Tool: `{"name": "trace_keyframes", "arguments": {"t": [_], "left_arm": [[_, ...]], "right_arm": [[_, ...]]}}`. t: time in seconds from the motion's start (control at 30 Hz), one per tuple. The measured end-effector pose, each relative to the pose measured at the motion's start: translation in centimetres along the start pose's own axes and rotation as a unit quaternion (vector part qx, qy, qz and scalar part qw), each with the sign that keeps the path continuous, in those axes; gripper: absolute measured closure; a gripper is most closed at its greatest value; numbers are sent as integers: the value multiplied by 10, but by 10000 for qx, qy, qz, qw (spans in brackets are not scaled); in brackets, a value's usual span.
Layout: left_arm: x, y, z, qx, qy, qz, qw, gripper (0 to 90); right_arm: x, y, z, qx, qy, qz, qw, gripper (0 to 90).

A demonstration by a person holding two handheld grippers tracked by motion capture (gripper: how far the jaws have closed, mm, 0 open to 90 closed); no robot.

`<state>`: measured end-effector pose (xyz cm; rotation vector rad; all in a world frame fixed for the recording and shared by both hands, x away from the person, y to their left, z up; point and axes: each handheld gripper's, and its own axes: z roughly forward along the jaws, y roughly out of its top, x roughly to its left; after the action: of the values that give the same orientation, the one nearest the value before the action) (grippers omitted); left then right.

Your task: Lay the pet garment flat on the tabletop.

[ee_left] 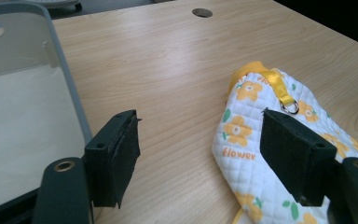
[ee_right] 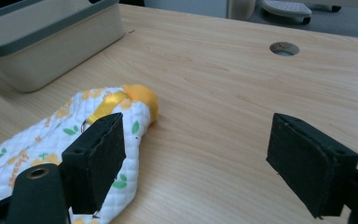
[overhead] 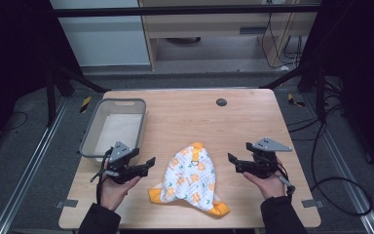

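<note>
1. Landmark: quilted cloth item (overhead: pixel 193 178), white w/ orange flowers, green leaves & orange trim. Lies flat on the wooden table (overhead: pixel 185 117), near the table's front edge, abt mid-width.
2. Cloth detail: yellow strap w/ small metal ring (ee_left: pixel 289 108) near its far tip; the word "flower" is printed on it. An orange corner sticks out at its near right end.
3. Left gripper (overhead: pixel 146 164): held in the person's left hand (overhead: pixel 115 187), just left of the cloth, not touching it. Fingers (ee_left: pixel 114 156) wide open, nothing btwn them but bare table. In the left gripper view one pad sits in front of the cloth; contact can't be told there.
4. Right gripper (overhead: pixel 233 162): in the right hand (overhead: pixel 269 184), right of the cloth, a clear gap away. Fingers (ee_right: pixel 95 158) spread wide, holding nothing.
5. Grey bin (overhead: pixel 90 134): left & beyond the cloth, behind the left gripper, pale inside, looks empty.
6. Round cable hole (overhead: pixel 221 102): well beyond the cloth, toward the far edge.
</note>
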<state>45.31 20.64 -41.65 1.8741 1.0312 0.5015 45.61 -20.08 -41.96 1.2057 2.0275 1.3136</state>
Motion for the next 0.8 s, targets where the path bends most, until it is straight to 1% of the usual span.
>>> {"name": "trace_keyframes", "arguments": {"t": [0.03,0.07,0.1,0.13,0.17,0.27,0.3,0.33,0.37,0.4,0.43,0.47,0.5,0.53,0.57,0.6,0.63,0.67,0.7,0.73,0.8], "left_arm": [[0,0,0,0,0,0,10000,280],[0,2,4,19,-8,12,10000,283],[-2,4,12,49,-20,-3,10000,283],[-2,4,12,49,-20,-3,10000,286],[-3,5,19,106,-48,39,9999,291],[-6,3,31,215,-53,99,9997,294],[-6,3,31,215,-53,99,9997,295],[-7,2,38,297,-22,191,9994,295],[-8,2,41,336,-33,200,9992,296],[-8,2,41,336,-33,200,9992,296],[-9,0,47,407,-92,166,9990,296],[-10,-2,50,426,-96,144,9989,297],[-10,-2,50,426,-96,144,9989,301],[-10,-4,55,479,-130,103,9987,309],[-10,-4,55,479,-130,103,9987,312],[-11,-7,60,550,-116,89,9984,313],[-11,-7,60,550,-116,89,9984,313],[-12,-9,65,621,-112,92,9980,315],[-12,-9,65,621,-112,92,9980,316],[-13,-12,70,710,-97,134,9973,318],[-13,-15,76,860,-115,142,9961,322]], "right_arm": [[0,0,0,0,0,0,10000,197],[2,4,4,2,17,-17,10000,203],[3,6,7,-5,42,-22,10000,205],[3,7,9,-17,67,-21,10000,208],[5,7,12,-11,104,2,9999,211],[8,6,20,-29,187,-16,9998,226],[9,5,24,5,225,-36,9997,230],[10,4,27,95,238,-60,9997,233],[11,3,31,153,225,-112,9996,242],[13,2,34,208,230,-143,9994,263],[14,0,37,283,264,-161,9991,283],[15,-1,39,322,298,-179,9989,289],[15,-1,39,322,298,-179,9989,289],[16,-3,43,382,333,-148,9986,305],[16,-3,43,382,333,-148,9986,305],[17,-6,47,444,337,-129,9984,318],[17,-6,47,444,337,-129,9984,318],[18,-8,52,514,341,-119,9980,329],[18,-8,52,514,341,-119,9980,329],[18,-11,57,591,322,-138,9976,336],[20,-16,62,702,336,-130,9969,353]]}}
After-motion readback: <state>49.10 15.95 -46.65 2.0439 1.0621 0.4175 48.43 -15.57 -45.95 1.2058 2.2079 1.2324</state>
